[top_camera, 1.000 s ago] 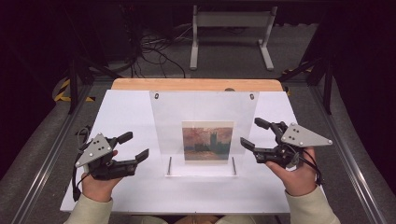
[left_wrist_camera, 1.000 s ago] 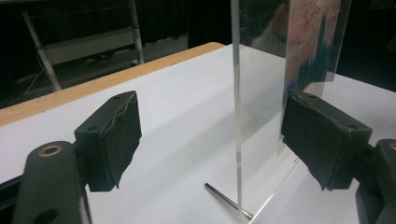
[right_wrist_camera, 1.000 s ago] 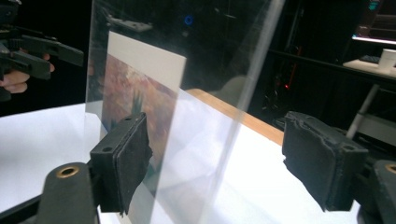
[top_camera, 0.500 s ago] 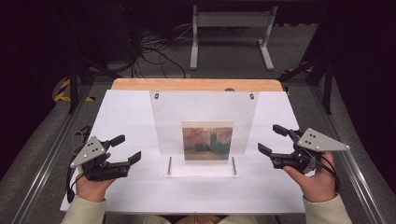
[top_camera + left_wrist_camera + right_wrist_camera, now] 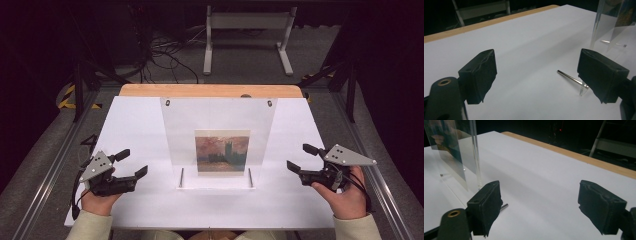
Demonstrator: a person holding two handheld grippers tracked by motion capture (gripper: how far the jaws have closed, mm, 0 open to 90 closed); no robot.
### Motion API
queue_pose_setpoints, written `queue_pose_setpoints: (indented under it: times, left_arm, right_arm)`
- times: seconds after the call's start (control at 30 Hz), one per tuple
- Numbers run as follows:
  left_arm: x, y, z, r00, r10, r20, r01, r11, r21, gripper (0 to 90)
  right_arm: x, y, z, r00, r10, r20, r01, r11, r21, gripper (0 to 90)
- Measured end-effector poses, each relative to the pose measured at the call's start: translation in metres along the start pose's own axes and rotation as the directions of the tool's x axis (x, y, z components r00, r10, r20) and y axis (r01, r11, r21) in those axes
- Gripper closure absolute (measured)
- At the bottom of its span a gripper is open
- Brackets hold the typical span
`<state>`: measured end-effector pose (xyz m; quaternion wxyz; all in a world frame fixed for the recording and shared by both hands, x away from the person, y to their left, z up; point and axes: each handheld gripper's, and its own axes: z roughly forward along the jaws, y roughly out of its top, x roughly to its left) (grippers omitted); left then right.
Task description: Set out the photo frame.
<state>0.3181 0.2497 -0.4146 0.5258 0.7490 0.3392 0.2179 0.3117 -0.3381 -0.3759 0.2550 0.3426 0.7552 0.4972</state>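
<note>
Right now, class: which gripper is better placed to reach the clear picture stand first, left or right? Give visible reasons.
Left, narrowly. The left gripper sits closer to the stand than the right gripper, its open jaws beside the metal rod. Both are empty.

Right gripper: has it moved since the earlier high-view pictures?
Yes. The right gripper has drifted outward from the clear stand toward the table's right edge, and nearer the person, with its jaws open and nothing between them.

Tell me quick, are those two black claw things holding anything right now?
Left gripper: open, holding nothing, left of the clear acrylic picture stand.
Right gripper: open, holding nothing, right of the stand.
</note>
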Motion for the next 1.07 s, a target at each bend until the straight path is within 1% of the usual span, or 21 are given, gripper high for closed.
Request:
queue_pose_setpoints:
  times: [0.03, 0.07, 0.13, 0.2, 0.27, 0.3, 0.33, 0.37, 0.4, 0.43, 0.47, 0.5, 0.7, 0.77, 0.83, 0.87, 0.97, 1.07]
  left_arm:
    - [0.000, -0.002, 0.001, 1.0000, -0.005, -0.002, 0.005, 1.0000, -0.001, 16.3]
    - [0.000, -0.004, 0.002, 1.0000, 0.002, -0.002, -0.002, 1.0000, 0.006, 16.4]
    - [0.001, -0.006, 0.004, 1.0000, -0.002, 0.002, 0.001, 0.9998, 0.018, 16.3]
    - [0.002, -0.009, 0.006, 1.0000, -0.008, 0.002, 0.008, 0.9992, 0.039, 16.2]
    - [0.004, -0.011, 0.009, 0.9999, -0.011, 0.002, 0.011, 0.9991, 0.041, 16.2]
    - [0.005, -0.012, 0.009, 0.9999, -0.012, 0.000, 0.012, 0.9987, 0.050, 16.1]
    - [0.005, -0.013, 0.010, 0.9998, -0.020, -0.001, 0.021, 0.9984, 0.052, 16.1]
    - [0.006, -0.014, 0.011, 0.9998, -0.018, -0.002, 0.018, 0.9982, 0.057, 16.1]
    - [0.007, -0.016, 0.012, 0.9997, -0.024, 0.001, 0.024, 0.9979, 0.061, 16.1]
    - [0.008, -0.017, 0.012, 0.9998, -0.020, -0.002, 0.020, 0.9977, 0.064, 16.0]
    - [0.009, -0.018, 0.013, 0.9996, -0.029, -0.002, 0.029, 0.9974, 0.066, 16.0]
    - [0.009, -0.018, 0.013, 0.9996, -0.029, -0.002, 0.029, 0.9974, 0.066, 16.0]
    - [0.018, -0.029, 0.017, 0.9988, -0.046, -0.018, 0.047, 0.9967, 0.067, 15.5]
    - [0.021, -0.030, 0.017, 0.9984, -0.053, -0.022, 0.054, 0.9965, 0.063, 15.2]
    - [0.022, -0.030, 0.016, 0.9983, -0.056, -0.020, 0.056, 0.9972, 0.049, 15.1]
    - [0.022, -0.030, 0.016, 0.9983, -0.056, -0.020, 0.056, 0.9972, 0.049, 15.0]
    - [0.021, -0.030, 0.017, 0.9986, -0.049, -0.019, 0.050, 0.9978, 0.043, 15.0]
    - [0.020, -0.030, 0.017, 0.9989, -0.044, -0.019, 0.044, 0.9978, 0.048, 14.9]
  right_arm:
    - [-0.001, -0.003, 0.000, 1.0000, 0.000, 0.001, 0.000, 1.000, 0.006, 18.8]
    - [-0.003, -0.006, 0.000, 1.0000, -0.003, 0.005, 0.002, 1.000, 0.022, 18.7]
    - [-0.005, -0.012, 0.001, 1.0000, 0.003, 0.008, -0.003, 0.999, 0.035, 18.7]
    - [-0.007, -0.019, 0.002, 0.9999, 0.013, 0.006, -0.013, 0.999, 0.045, 18.7]
    - [-0.010, -0.026, 0.004, 0.9997, 0.024, 0.002, -0.024, 0.998, 0.054, 18.7]
    - [-0.011, -0.029, 0.006, 0.9995, 0.031, 0.002, -0.031, 0.997, 0.064, 18.7]
    - [-0.013, -0.032, 0.008, 0.9993, 0.038, 0.000, -0.038, 0.997, 0.070, 18.7]
    - [-0.014, -0.037, 0.010, 0.9991, 0.043, 0.000, -0.043, 0.996, 0.079, 18.7]
    - [-0.015, -0.040, 0.012, 0.9991, 0.043, -0.001, -0.043, 0.996, 0.083, 18.7]
    - [-0.015, -0.042, 0.013, 0.9989, 0.047, -0.004, -0.047, 0.995, 0.088, 18.7]
    - [-0.016, -0.044, 0.014, 0.9988, 0.050, -0.006, -0.049, 0.995, 0.091, 18.7]
    - [-0.016, -0.047, 0.016, 0.9986, 0.053, -0.006, -0.053, 0.994, 0.096, 18.7]
    - [-0.018, -0.063, 0.026, 0.9978, 0.066, -0.008, -0.064, 0.991, 0.116, 19.2]
    - [-0.020, -0.069, 0.030, 0.9964, 0.084, -0.010, -0.083, 0.989, 0.122, 19.7]
    - [-0.021, -0.071, 0.032, 0.9959, 0.088, -0.016, -0.085, 0.987, 0.134, 20.3]
    - [-0.020, -0.070, 0.032, 0.9966, 0.082, -0.014, -0.079, 0.988, 0.133, 20.1]
    - [-0.021, -0.070, 0.032, 0.9965, 0.082, -0.014, -0.079, 0.988, 0.132, 20.0]
    - [-0.020, -0.070, 0.031, 0.9965, 0.083, -0.008, -0.081, 0.989, 0.125, 19.5]
